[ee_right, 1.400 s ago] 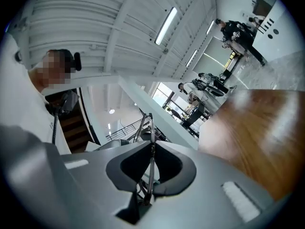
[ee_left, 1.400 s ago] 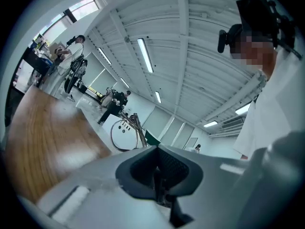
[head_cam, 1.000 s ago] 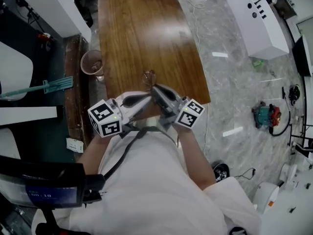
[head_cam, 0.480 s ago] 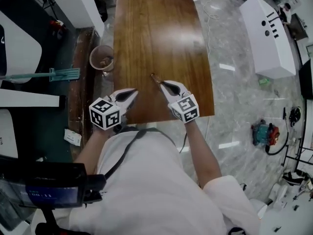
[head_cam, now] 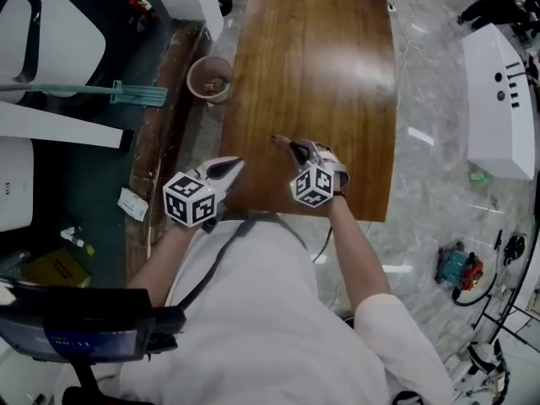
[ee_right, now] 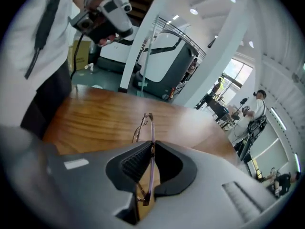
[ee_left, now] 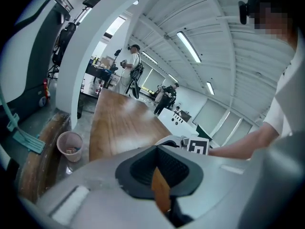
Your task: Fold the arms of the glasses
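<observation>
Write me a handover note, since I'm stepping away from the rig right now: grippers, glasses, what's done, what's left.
Left gripper: jaws shut, empty, by the near left corner of the wooden table.
Right gripper: jaws shut on the glasses, over the table's near end.
Done: the glasses look folded flat, though they are seen edge-on.
Left: probably set them down and let go.

— What fills the room?
— A long wooden table [head_cam: 321, 74] on a grey marble floor [head_cam: 439, 192], with a pink bin [head_cam: 208, 78] just left of it.
— And to the right?
— A white cabinet [head_cam: 498, 99]; strip lights [ee_left: 188, 46] overhead.
</observation>
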`<move>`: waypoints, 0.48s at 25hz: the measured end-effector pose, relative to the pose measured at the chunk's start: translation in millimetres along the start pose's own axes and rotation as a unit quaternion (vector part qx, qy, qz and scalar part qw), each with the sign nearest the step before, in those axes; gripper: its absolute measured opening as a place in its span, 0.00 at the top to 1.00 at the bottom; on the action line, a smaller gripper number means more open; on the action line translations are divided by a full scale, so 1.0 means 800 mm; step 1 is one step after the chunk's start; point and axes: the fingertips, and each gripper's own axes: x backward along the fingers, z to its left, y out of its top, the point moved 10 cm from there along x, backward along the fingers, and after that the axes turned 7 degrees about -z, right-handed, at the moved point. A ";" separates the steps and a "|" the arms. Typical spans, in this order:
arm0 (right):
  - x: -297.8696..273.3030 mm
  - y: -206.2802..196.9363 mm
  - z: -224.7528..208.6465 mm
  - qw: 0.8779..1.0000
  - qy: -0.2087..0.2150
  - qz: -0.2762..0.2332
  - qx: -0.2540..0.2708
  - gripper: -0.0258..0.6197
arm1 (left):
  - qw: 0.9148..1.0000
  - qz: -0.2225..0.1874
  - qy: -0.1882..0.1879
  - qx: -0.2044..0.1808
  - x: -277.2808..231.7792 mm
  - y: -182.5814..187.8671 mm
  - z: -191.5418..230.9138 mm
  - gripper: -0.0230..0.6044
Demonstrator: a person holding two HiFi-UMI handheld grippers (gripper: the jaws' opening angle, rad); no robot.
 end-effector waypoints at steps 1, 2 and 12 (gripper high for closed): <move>-0.009 -0.004 0.000 1.000 0.001 0.002 0.015 0.91 | 1.000 -0.001 0.008 0.001 0.002 -0.001 0.002 0.97; -0.017 -0.007 -0.001 1.000 0.002 0.002 0.027 0.91 | 1.000 -0.003 0.015 0.003 0.003 -0.002 0.005 0.97; -0.057 -0.014 -0.002 0.995 0.011 -0.004 0.097 0.91 | 0.998 -0.022 0.057 0.014 0.018 -0.005 0.015 0.96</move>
